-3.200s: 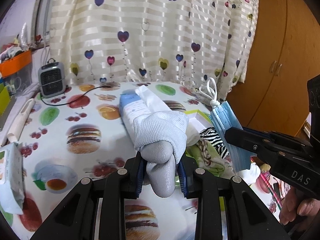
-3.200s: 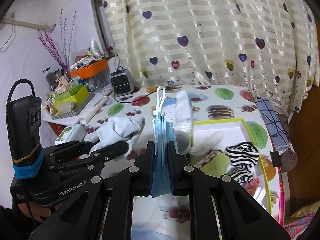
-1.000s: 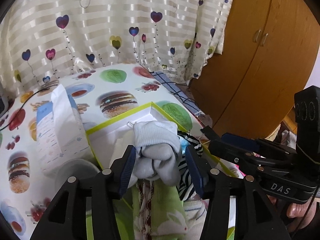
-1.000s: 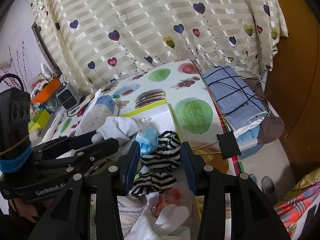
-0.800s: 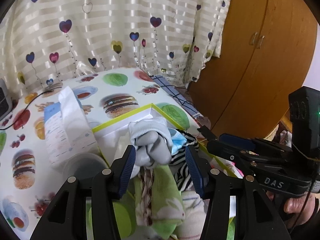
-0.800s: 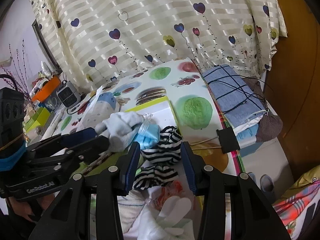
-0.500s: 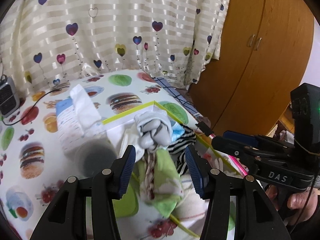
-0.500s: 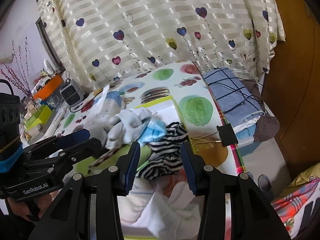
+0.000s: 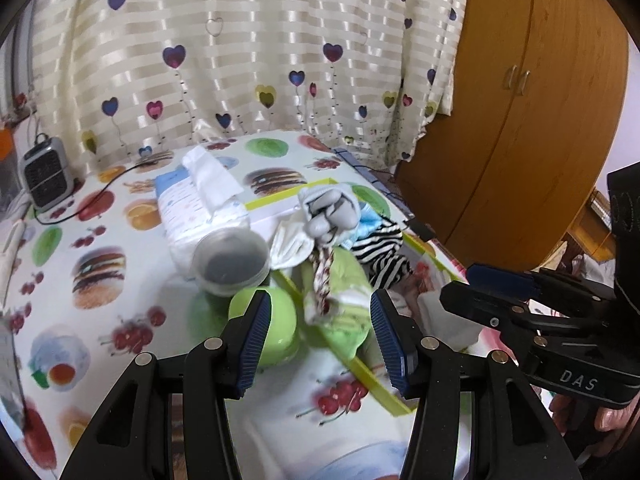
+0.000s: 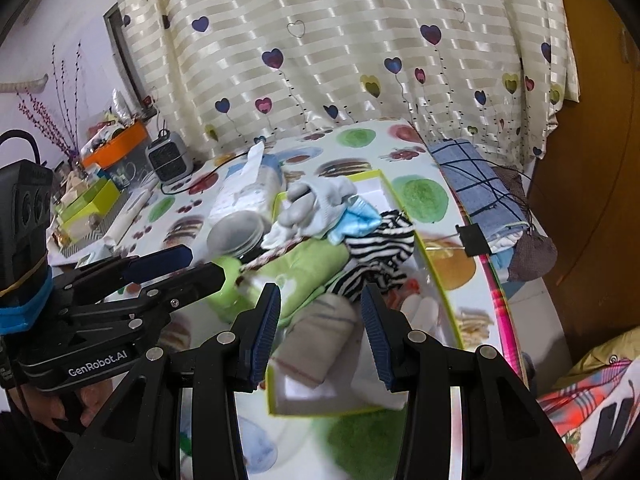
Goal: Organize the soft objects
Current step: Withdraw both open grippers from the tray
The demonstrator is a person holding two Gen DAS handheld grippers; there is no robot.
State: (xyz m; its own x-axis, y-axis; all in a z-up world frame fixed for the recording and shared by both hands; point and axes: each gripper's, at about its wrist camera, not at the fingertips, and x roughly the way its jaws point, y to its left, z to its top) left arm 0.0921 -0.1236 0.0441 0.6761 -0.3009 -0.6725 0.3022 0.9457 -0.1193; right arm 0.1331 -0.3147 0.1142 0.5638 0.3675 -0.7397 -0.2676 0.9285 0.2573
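We have let go: the grey sock (image 9: pixel 330 210) and blue mask (image 10: pixel 356 222) (both gripped earlier) now lie in the yellow-rimmed box (image 10: pixel 390 190); left gripper (image 9: pixel 318 338) and right gripper (image 10: pixel 320 330) gape empty.

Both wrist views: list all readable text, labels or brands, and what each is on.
"DAS": on the black body of the right tongs, seen in the left wrist view.
"GenRobot.AI": on the black body of the left tongs, seen in the right wrist view.
Wet wipes pack: printed label, too small and blurred to read.
Green box at far left: any print is unreadable.
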